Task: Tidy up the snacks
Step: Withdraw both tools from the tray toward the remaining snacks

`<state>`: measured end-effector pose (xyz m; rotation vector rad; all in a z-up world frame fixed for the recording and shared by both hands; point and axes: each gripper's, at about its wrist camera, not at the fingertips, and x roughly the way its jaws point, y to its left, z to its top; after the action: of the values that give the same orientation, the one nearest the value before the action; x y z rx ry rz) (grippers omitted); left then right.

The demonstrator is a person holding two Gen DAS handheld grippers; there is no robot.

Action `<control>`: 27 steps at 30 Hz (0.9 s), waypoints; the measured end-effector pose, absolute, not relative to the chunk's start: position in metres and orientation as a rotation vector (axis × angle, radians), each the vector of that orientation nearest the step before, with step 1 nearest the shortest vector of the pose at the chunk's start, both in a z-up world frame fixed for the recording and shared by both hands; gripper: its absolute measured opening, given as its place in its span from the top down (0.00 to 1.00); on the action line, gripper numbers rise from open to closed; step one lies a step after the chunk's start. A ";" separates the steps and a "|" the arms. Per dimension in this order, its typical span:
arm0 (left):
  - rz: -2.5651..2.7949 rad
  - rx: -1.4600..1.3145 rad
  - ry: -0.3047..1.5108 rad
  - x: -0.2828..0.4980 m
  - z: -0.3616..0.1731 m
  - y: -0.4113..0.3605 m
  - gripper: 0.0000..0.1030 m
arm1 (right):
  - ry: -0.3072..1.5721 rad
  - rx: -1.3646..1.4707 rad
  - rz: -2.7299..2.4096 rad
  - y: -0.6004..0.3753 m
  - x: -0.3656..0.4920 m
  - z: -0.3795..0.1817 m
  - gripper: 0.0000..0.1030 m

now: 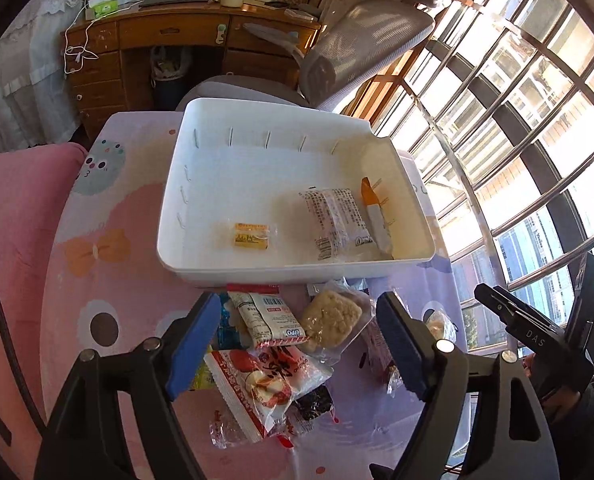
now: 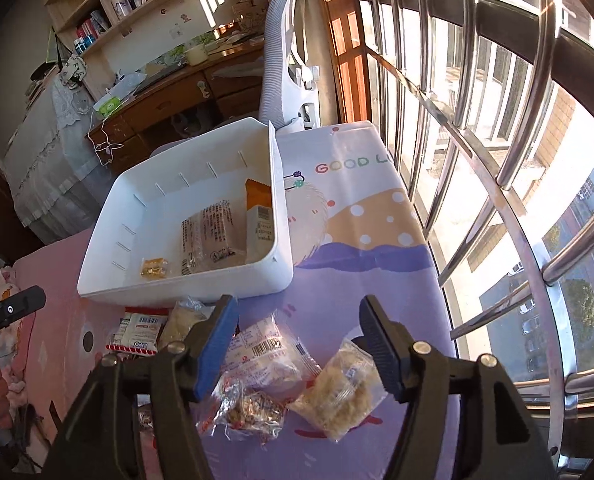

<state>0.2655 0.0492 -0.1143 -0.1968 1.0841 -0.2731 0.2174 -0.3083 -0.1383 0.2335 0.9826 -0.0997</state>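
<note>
A white bin (image 1: 177, 216) (image 2: 283, 240) stands on the pink and lilac tablecloth. Inside lie a small yellow snack (image 1: 251, 235) (image 2: 154, 268), a clear printed packet (image 1: 339, 222) (image 2: 207, 236) and an orange and white pack (image 1: 375, 216) (image 2: 259, 216) leaning on the right wall. In front of the bin lies a heap of loose snacks: a LIPO packet (image 1: 271, 316) (image 2: 139, 330), a beige cake (image 1: 331, 318), a red and white bag (image 1: 263, 384). My left gripper (image 1: 297, 344) hangs open above this heap. My right gripper (image 2: 295, 344) is open over a barcode packet (image 2: 265, 354), a nut bar (image 2: 253, 410) and a crumbly cake (image 2: 339, 396).
A window with metal bars (image 2: 497, 160) runs along the right table edge. A grey office chair (image 1: 361, 40) and a wooden desk (image 1: 157, 40) stand behind the table. A pink cushion (image 1: 13, 216) lies at the left. The right gripper's body (image 1: 537, 336) shows at the right of the left wrist view.
</note>
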 end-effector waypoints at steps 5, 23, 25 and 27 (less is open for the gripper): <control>-0.239 -0.199 1.097 0.233 -0.115 0.052 0.21 | 1.017 0.270 -0.088 -0.315 0.190 -0.142 0.34; -0.130 -0.219 1.173 0.175 -0.122 0.071 0.12 | 1.122 0.489 0.034 -0.307 0.137 -0.165 0.21; -0.146 -0.224 1.198 0.180 -0.124 0.072 0.12 | 1.132 0.525 0.047 -0.303 0.134 -0.171 0.20; -0.163 -0.228 1.220 0.185 -0.128 0.072 0.12 | 1.137 0.550 0.060 -0.296 0.132 -0.177 0.19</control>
<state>0.1852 0.0725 -0.1276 -0.2281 1.2198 -0.1626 0.1318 -0.2964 -0.1768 0.5504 1.1369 0.0597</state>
